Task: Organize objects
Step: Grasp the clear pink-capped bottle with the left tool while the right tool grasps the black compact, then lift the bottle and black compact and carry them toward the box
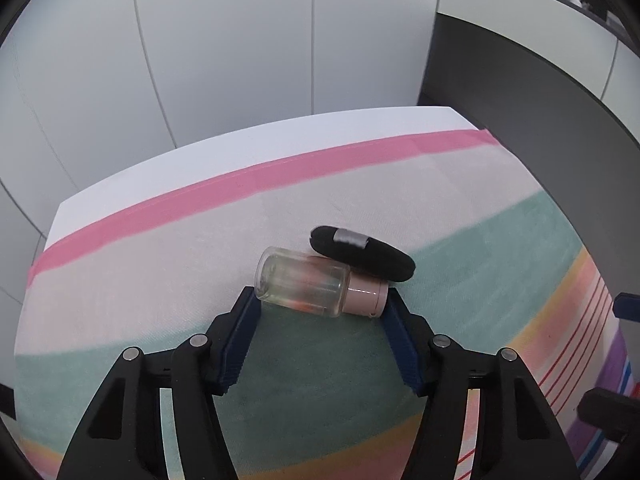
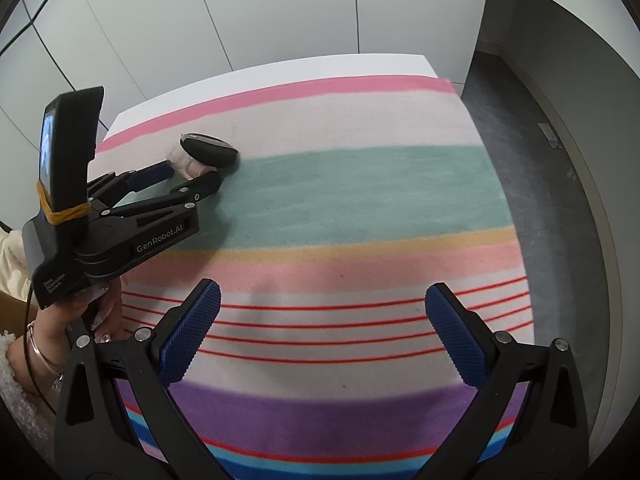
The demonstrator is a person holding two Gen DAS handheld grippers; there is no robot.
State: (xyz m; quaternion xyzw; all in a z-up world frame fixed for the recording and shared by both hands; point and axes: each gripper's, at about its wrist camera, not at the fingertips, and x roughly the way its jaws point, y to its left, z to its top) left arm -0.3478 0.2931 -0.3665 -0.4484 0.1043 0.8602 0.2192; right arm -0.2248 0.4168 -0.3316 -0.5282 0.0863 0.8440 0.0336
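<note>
Both grippers are black plastic with silver rivets and blue, ribbed pads. The left gripper (image 2: 192,178) reads "GenRobot.AI" in white, with a rubber-banded screen unit at its ten o'clock. The hand (image 2: 86,322) wears bracelets, decorated nails and a fleecy cream sleeve.

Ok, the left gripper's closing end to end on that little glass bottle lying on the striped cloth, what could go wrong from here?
1. The glass bottle is round and lying on its side, caught only at its base and pink cap by the left gripper; it may roll or squirt out.
2. The black oval object rests against the bottle, so a lift may drag or knock it.
3. The right gripper hangs open, well apart, too far to steady anything.
</note>
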